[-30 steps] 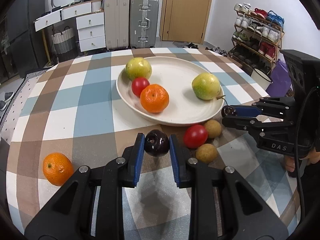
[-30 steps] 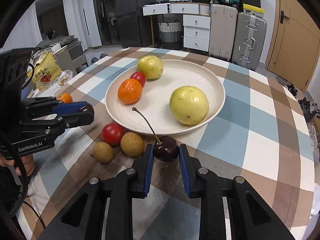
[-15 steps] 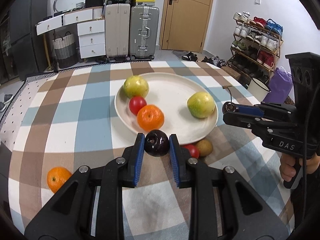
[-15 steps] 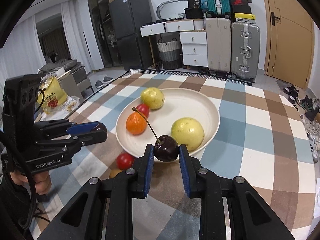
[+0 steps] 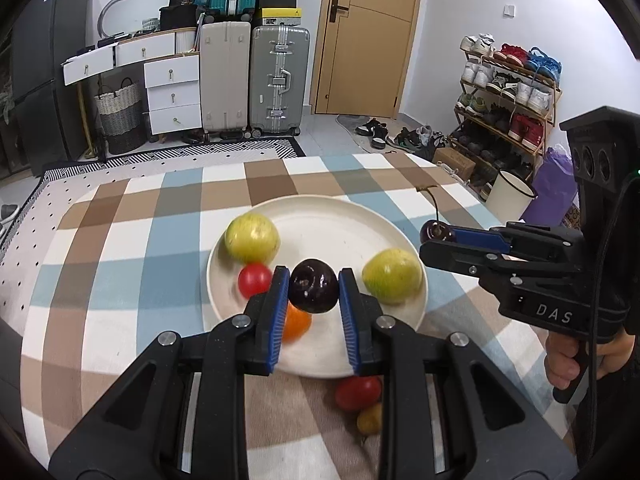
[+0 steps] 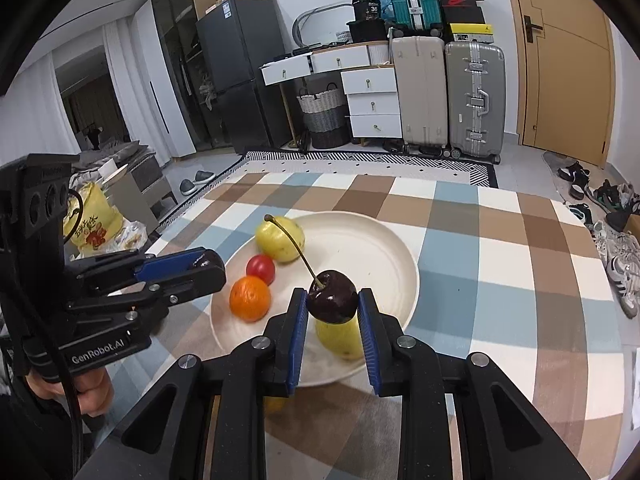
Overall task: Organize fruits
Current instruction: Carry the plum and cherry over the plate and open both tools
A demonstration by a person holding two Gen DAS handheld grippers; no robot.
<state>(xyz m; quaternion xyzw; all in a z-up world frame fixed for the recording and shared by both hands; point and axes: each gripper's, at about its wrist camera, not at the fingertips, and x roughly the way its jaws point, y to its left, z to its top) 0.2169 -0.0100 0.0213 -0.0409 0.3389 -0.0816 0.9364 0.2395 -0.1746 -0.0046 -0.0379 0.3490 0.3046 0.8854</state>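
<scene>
My left gripper (image 5: 314,294) is shut on a dark cherry (image 5: 314,286), held above the near part of the cream plate (image 5: 344,216). My right gripper (image 6: 333,312) is shut on a dark stemmed cherry (image 6: 332,296), held above the plate's (image 6: 372,248) near rim. The plate holds two yellow-green fruits (image 5: 252,238) (image 5: 392,276), a red tomato (image 5: 254,279) and an orange (image 6: 250,298). A red tomato (image 5: 358,392) and a small brown fruit (image 5: 370,419) lie on the tablecloth in front of the plate.
The table has a checked cloth (image 5: 120,264) with its far edge near a patterned rug. Suitcases (image 5: 278,80), white drawers and a shoe rack (image 5: 508,100) stand behind. A yellow bag (image 6: 92,224) sits off the table's left side.
Both grippers have risen and moved forward over the plate, each still holding its cherry. The orange on the cloth at the left has left the left wrist view.
</scene>
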